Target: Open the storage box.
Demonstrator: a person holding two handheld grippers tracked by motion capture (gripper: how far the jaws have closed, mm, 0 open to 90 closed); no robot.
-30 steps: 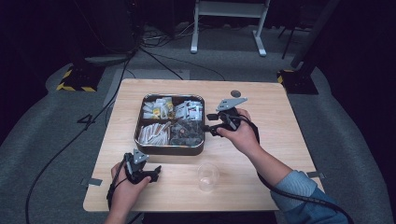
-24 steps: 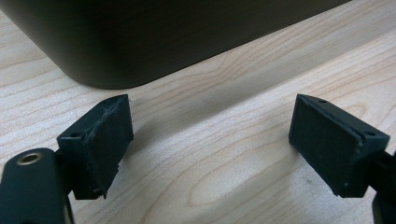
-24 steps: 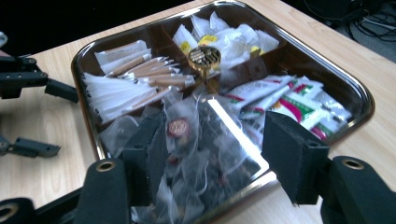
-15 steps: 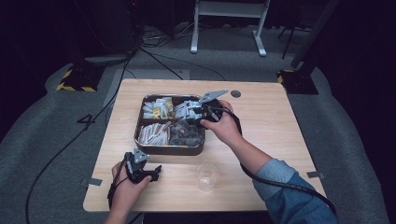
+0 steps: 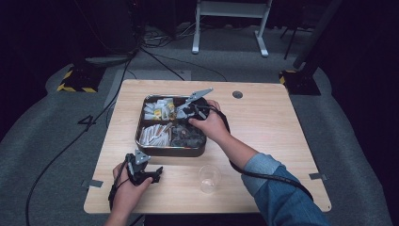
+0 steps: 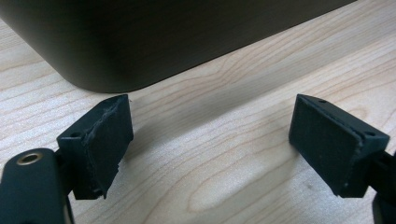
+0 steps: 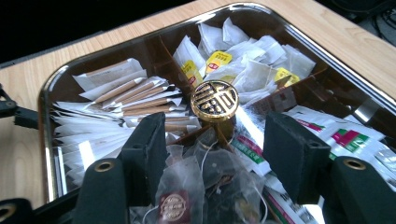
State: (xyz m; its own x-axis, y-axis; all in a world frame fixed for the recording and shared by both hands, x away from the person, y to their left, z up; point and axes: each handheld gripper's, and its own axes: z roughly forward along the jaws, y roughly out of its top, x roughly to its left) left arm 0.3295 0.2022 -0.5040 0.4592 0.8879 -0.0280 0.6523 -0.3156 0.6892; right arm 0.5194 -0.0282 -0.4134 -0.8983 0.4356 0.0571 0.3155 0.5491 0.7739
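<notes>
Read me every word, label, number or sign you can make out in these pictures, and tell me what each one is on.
"4": dark mark on the grey floor left of the wooden table.
Gold knob at the middle of the dark divided metal tray: an ornamental character-like sign, not readable as a word.
Yellow tea bag tags: print too blurred.
Round dark red tag on a mesh tea bag: emblem too small.
White sachets with red and green print: illegible.

The left gripper [image 6: 210, 140] has two black wedge-shaped jaws with worn, rough-edged pads, a small screw hole in each and a brass-ringed hole at the base. The right gripper [image 7: 219, 154] is built alike, brass-ringed holes below both jaws. Nearer the tray [image 5: 141, 141], it carries a grey three-cornered plate. A black cable trails over what looks like a blue denim sleeve [image 5: 277, 188].
</notes>
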